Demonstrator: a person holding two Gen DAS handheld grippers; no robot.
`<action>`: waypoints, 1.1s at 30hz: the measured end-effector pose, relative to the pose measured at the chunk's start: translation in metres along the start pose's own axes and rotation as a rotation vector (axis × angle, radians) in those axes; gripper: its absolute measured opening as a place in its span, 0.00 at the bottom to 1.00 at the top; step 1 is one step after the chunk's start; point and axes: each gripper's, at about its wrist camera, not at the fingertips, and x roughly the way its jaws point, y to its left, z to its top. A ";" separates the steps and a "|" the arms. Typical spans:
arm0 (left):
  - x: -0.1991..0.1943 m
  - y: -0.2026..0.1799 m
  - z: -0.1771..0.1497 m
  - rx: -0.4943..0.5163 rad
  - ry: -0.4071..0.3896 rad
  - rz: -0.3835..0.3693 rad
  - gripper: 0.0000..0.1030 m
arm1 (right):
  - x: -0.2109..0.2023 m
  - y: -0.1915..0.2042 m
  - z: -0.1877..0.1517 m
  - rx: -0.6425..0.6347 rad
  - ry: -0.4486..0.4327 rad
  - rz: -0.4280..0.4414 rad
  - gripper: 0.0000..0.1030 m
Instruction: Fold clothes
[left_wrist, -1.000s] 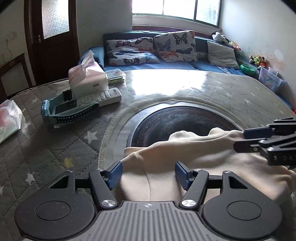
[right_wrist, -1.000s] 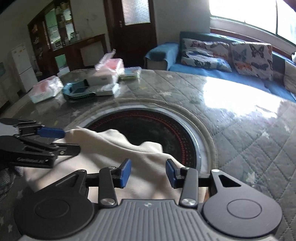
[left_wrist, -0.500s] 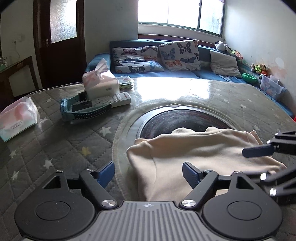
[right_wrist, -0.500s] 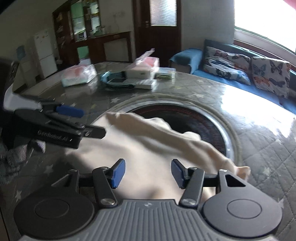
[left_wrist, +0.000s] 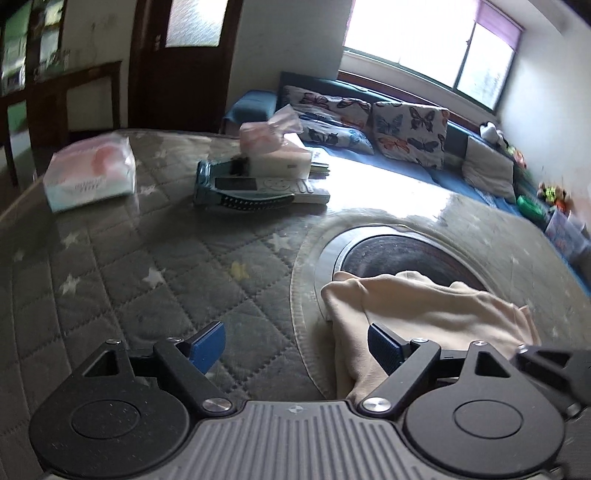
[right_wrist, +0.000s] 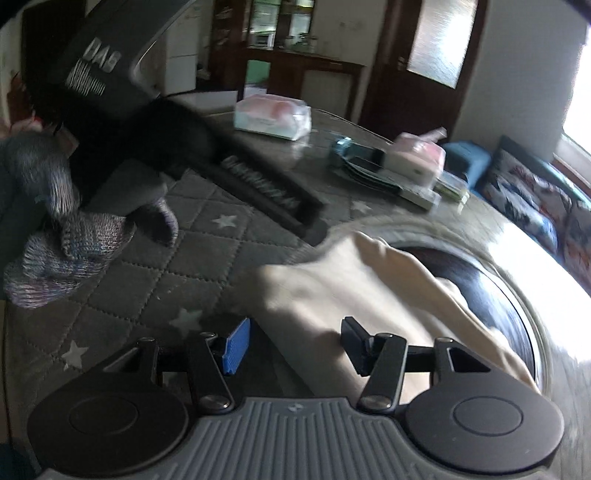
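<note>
a: what sort of place is this?
b: a home living room. a blue sofa (left_wrist: 458, 173) under the window (left_wrist: 436, 44) carries butterfly-print cushions (left_wrist: 410, 131).
a: what else shows it?
b: a round table with a quilted star-pattern cover (left_wrist: 122, 280), tissue packs (left_wrist: 90, 171), a remote control (left_wrist: 269, 184), a wooden door with frosted glass (right_wrist: 436, 55), and a cabinet with shelves (right_wrist: 284, 40).

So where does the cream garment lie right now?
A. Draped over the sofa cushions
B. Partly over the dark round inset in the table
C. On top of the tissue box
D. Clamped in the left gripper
B: the cream garment lies on the table, overlapping the dark round inset.
</note>
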 end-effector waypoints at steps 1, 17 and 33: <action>-0.001 0.002 0.000 -0.018 0.005 -0.015 0.84 | 0.000 0.000 0.001 0.006 -0.004 -0.003 0.48; 0.014 -0.004 0.001 -0.355 0.128 -0.232 0.82 | -0.036 -0.039 0.006 0.239 -0.112 0.041 0.09; 0.040 -0.011 -0.016 -0.443 0.215 -0.252 0.20 | -0.074 -0.050 -0.029 0.309 -0.151 0.073 0.14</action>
